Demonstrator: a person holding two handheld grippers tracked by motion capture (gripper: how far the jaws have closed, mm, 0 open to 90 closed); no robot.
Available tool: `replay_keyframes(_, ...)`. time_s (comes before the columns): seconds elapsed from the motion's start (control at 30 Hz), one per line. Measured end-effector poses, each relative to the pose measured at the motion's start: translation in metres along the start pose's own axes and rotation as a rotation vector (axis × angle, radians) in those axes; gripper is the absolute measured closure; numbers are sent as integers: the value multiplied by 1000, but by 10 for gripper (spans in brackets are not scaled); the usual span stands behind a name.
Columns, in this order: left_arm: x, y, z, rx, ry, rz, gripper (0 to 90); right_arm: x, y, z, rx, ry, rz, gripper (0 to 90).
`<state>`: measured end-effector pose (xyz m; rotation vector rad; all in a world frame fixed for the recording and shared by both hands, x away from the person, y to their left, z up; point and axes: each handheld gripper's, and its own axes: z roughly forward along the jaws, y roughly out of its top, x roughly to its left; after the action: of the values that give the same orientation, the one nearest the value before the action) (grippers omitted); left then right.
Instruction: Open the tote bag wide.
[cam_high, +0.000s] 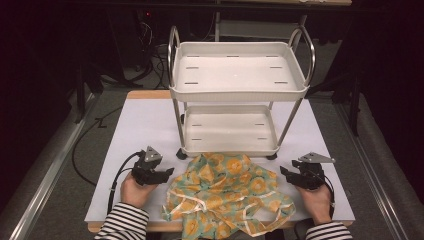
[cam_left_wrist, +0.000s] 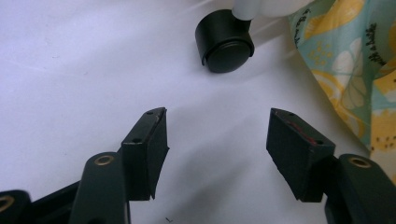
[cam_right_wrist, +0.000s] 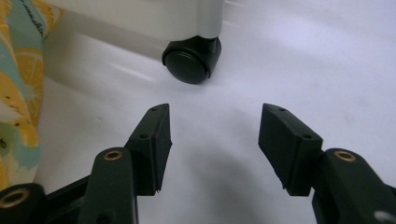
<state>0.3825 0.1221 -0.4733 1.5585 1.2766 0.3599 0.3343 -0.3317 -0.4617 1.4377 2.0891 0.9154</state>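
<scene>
Both claws are standing spread and empty: the left claw (cam_high: 169, 174) is hovering over bare tabletop (cam_high: 140, 125) just beside the left edge of the lemon-print cloth (cam_high: 227, 192), and the right claw (cam_high: 285, 172) is waiting just off the cloth's right edge, neither touching it. The cloth is lying crumpled at the near edge of the tabletop, its far side against the foot of the white two-tier cart (cam_high: 239, 75); a sound grasp likely calls for each claw to come down on a single outer layer at opposite edges. The cloth's near portion is hanging over the tabletop edge, its corners buried in folds, and whether it is lying on the cart's lower tray cannot be told.
</scene>
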Motion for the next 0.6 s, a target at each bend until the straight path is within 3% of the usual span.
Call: replay_keyframes(0.6,4,2,-4,-19,-13,-43,380,2,-1,4,23,21,8,420)
